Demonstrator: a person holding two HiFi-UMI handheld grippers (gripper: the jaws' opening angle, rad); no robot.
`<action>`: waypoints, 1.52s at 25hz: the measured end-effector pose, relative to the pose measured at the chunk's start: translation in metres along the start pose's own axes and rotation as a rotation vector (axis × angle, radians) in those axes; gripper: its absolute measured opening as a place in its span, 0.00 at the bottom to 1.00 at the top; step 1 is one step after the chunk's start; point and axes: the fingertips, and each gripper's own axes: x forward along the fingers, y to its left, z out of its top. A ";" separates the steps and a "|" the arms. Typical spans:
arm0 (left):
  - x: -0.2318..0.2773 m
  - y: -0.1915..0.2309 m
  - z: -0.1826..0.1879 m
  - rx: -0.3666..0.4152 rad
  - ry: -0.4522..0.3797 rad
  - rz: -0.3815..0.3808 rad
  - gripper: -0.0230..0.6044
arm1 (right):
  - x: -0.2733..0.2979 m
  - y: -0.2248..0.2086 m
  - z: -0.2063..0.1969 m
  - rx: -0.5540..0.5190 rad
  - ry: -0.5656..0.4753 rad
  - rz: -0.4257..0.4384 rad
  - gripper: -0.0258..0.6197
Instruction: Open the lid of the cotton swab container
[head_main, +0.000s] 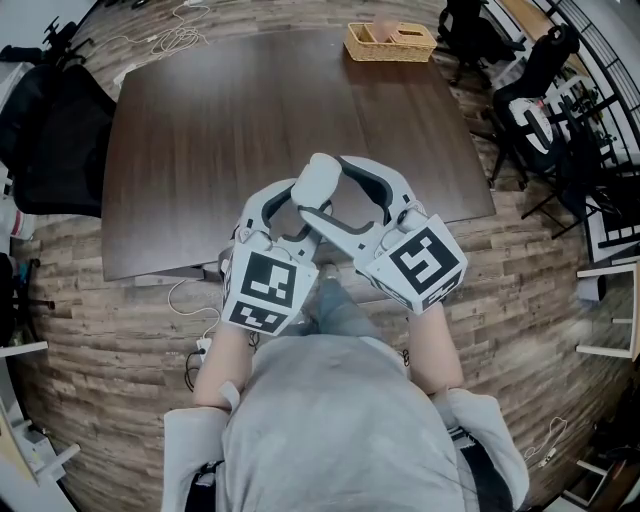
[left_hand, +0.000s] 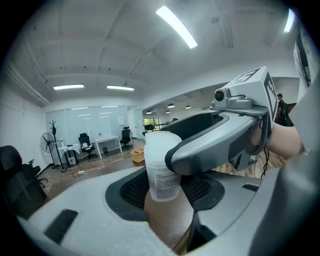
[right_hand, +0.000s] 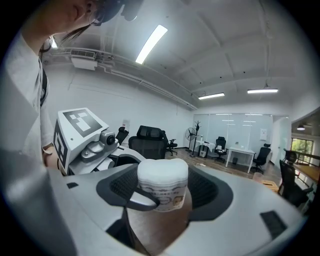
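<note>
Left side. Left gripper (head_main: 297, 205) is raised over the near edge of the dark brown wooden worktop (head_main: 230, 130). Its jaws are closed on the body of the small white frosted-plastic cotton swab container (head_main: 317, 182), label side toward its camera. The container is clear of the worktop surface, upright, carried by this grip alone as far as I can judge. Likely reason: the body must be fixed so the lid can be worked against it.

Centre. The container's white cap-style lid (right_hand: 162, 174) appears to be still seated, with no gap visible under it.

Right side. Right gripper (head_main: 345, 195) comes in across the left one above the same worktop edge, and one jaw of each crosses in front of the other's camera. Its jaws stand wide apart around the lid, and I see no clear pad contact. Judgement: positioned for a lid grasp, not yet taken. The crossed approach sets the two grips at an angle to each other, body low and lid high.

Woven straw-coloured basket (head_main: 390, 42) is at the far worktop edge and is not involved.

Risk: the container could slip if the pull is off-axis.
</note>
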 end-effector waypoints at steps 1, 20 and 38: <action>0.000 -0.001 0.000 0.000 -0.002 -0.002 0.34 | -0.001 0.000 0.000 -0.004 0.003 -0.005 0.47; 0.003 -0.003 -0.002 0.037 0.018 -0.008 0.34 | 0.000 -0.002 0.026 -0.044 -0.048 0.008 0.47; -0.004 -0.023 -0.004 0.016 0.001 -0.050 0.34 | 0.008 0.009 0.034 -0.051 -0.061 0.039 0.47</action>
